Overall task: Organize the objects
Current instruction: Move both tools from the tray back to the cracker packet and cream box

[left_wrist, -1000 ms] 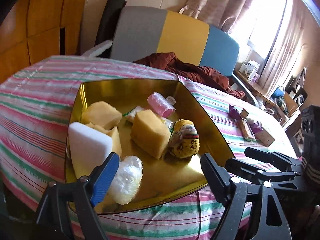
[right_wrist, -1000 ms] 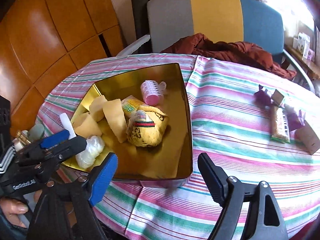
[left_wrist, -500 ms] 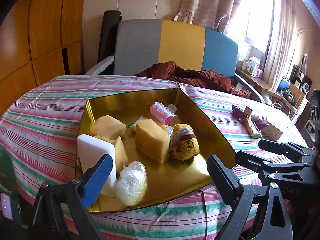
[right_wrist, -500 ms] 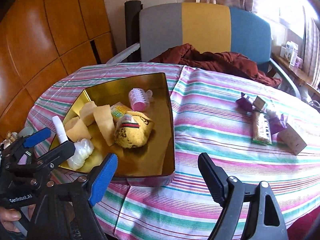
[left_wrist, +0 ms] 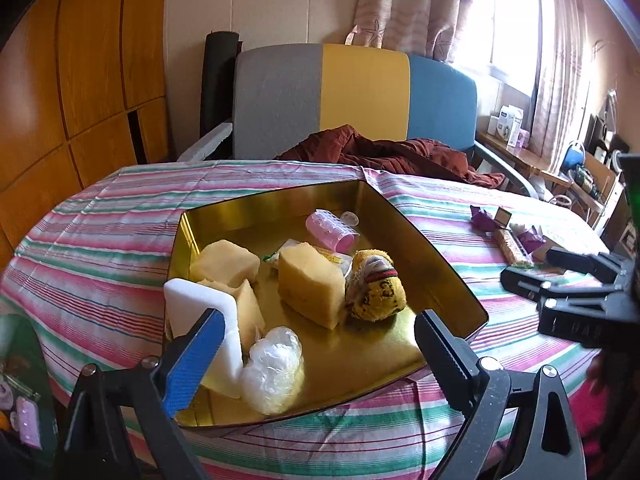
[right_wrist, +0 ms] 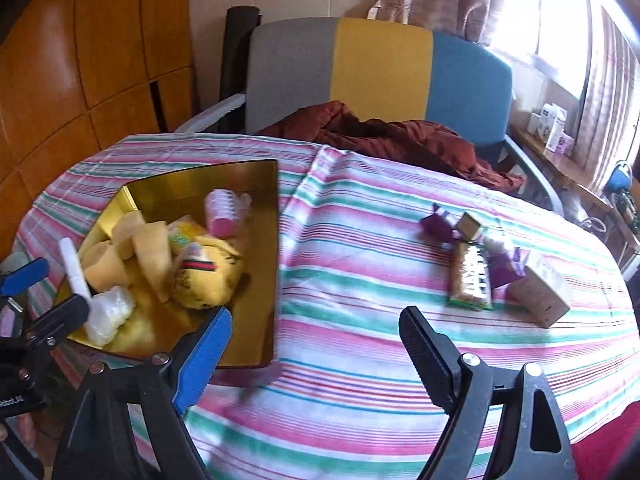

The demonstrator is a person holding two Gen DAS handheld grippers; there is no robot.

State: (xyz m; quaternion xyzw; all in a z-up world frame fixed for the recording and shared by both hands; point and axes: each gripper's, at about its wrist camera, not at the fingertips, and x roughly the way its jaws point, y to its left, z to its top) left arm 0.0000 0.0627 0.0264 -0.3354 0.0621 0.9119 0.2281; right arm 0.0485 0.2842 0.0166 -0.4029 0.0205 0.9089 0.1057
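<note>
A gold tray (left_wrist: pixel 440 268) sits on the striped tablecloth (left_wrist: pixel 100 240). It holds yellow sponges (left_wrist: pixel 310 286), a white sponge (left_wrist: pixel 196 300), a pink hair roller (left_wrist: pixel 330 228), a yellow plush toy (left_wrist: pixel 374 286) and a wad of clear plastic (left_wrist: pixel 274 364). My left gripper (left_wrist: pixel 316 320) hovers wide open over the tray's near edge, with nothing gripped. My right gripper (right_wrist: pixel 316 314) hangs above bare cloth right of the tray (right_wrist: pixel 264 240); its jaws are opening and nothing is between them. Further right lie a snack bar (right_wrist: pixel 470 276), purple wrappers (right_wrist: pixel 436 222) and a small box (right_wrist: pixel 540 288).
A grey, yellow and blue chair (left_wrist: pixel 360 92) with a dark red cloth (left_wrist: pixel 400 152) stands behind the table. Wooden cabinets (left_wrist: pixel 80 80) line the left. A cluttered shelf (right_wrist: pixel 556 128) runs under the window. Pink rollers (left_wrist: pixel 24 420) lie below the table's left edge.
The left jaws have spread wider, and that view has tilted up to show more of the chair. The right gripper has swung right, so the tray sits further left in its view.
</note>
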